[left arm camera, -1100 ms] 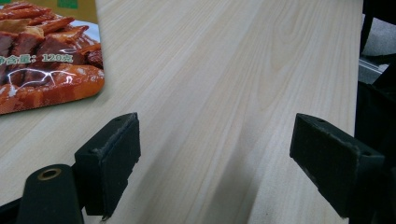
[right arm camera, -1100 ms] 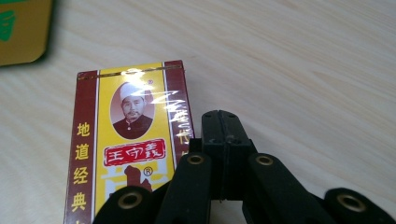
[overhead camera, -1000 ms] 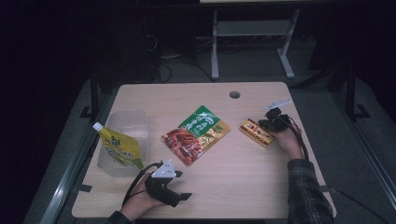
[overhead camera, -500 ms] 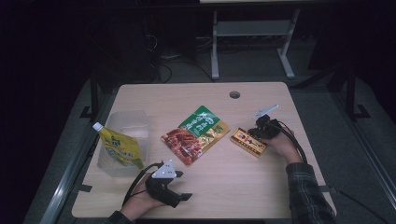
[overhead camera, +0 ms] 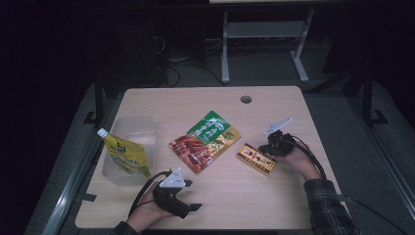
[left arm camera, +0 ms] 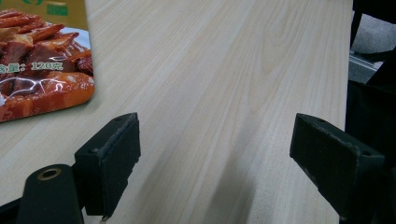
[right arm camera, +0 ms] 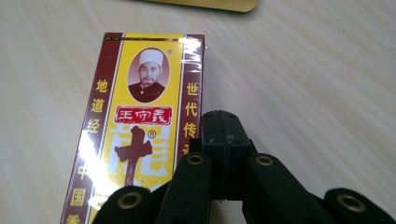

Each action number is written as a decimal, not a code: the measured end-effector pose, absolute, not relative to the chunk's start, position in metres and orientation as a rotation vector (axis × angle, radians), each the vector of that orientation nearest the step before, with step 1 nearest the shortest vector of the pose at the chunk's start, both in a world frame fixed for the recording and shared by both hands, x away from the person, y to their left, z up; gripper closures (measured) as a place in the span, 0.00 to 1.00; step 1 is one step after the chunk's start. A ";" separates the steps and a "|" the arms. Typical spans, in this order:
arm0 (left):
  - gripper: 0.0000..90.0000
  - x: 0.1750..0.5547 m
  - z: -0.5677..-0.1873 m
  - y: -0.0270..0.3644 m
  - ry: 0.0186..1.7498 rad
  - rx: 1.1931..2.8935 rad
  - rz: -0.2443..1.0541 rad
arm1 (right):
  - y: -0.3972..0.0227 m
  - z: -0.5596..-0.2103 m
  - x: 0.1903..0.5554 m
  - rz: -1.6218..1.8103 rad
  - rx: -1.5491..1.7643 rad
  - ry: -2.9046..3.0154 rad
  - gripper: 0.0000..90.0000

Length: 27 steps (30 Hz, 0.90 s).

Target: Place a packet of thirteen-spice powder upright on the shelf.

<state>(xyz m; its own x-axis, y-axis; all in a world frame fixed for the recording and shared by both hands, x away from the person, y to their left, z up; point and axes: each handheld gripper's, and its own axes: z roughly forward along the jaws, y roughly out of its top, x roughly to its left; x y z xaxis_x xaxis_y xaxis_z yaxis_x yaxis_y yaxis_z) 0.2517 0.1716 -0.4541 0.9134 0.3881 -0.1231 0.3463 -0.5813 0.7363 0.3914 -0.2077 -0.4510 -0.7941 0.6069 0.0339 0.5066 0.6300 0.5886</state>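
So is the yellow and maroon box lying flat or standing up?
Flat: the yellow and maroon box lies label-up on the light wooden table.

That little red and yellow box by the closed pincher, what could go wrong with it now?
The right gripper is shut, with its tips over the box's edge and nothing between the pads, so it could only nudge the box, which might skid or spin on the smooth table. Pushed further left, the box might bump the snack pouch lying close beside it. The left gripper rests open, apart, and couldn't steady anything.
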 end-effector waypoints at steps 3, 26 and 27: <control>0.17 0.252 -0.454 0.172 0.520 2.240 0.064 | -0.205 -0.451 0.384 0.912 0.915 2.716 1.00; 0.17 0.250 -0.455 0.169 0.497 2.253 0.052 | -0.115 -0.449 0.339 1.029 0.409 2.947 1.00; 0.17 0.250 -0.455 0.169 0.496 2.252 0.052 | -0.113 -0.449 0.337 1.044 0.394 2.951 1.00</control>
